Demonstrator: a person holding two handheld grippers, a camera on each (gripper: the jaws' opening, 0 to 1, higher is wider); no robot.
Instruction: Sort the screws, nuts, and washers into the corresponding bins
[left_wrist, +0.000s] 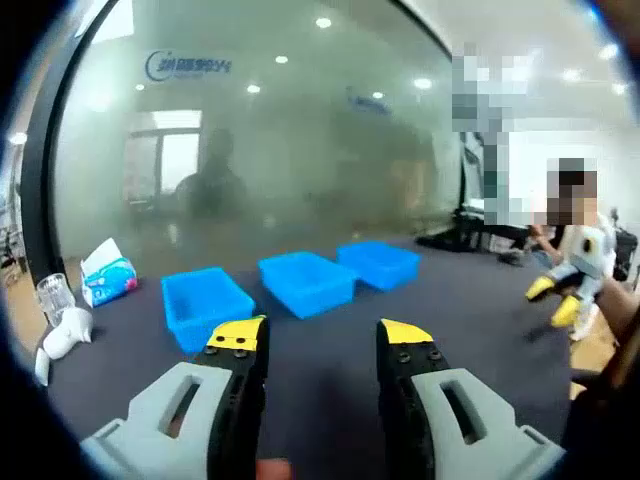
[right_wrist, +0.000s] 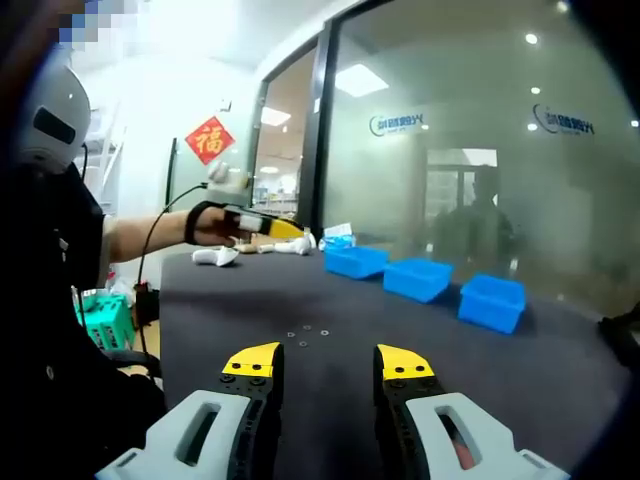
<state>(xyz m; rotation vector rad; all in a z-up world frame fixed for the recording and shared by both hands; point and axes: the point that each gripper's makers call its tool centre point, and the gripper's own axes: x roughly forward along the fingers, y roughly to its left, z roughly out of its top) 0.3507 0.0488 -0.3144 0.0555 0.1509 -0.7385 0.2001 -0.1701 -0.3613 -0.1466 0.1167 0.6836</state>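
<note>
Left gripper view: left gripper (left_wrist: 320, 335) jaws apart, nothing between them, above the dark table (left_wrist: 470, 320); three blue bins (left_wrist: 305, 282) in a row just ahead of the tips, tissue pack (left_wrist: 107, 272) and clear cup (left_wrist: 55, 296) far left, the right gripper (left_wrist: 563, 297) off to the right. Right gripper view: right gripper (right_wrist: 327, 360) also spread and empty, small washers and nuts (right_wrist: 305, 335) scattered on the table just ahead of the tips, bins ahead-right, the left gripper (right_wrist: 262, 226) held up at left

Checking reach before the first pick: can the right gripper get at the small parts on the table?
Probably yes: the right gripper is open, and bare dark table lies between it and the small parts.
</note>
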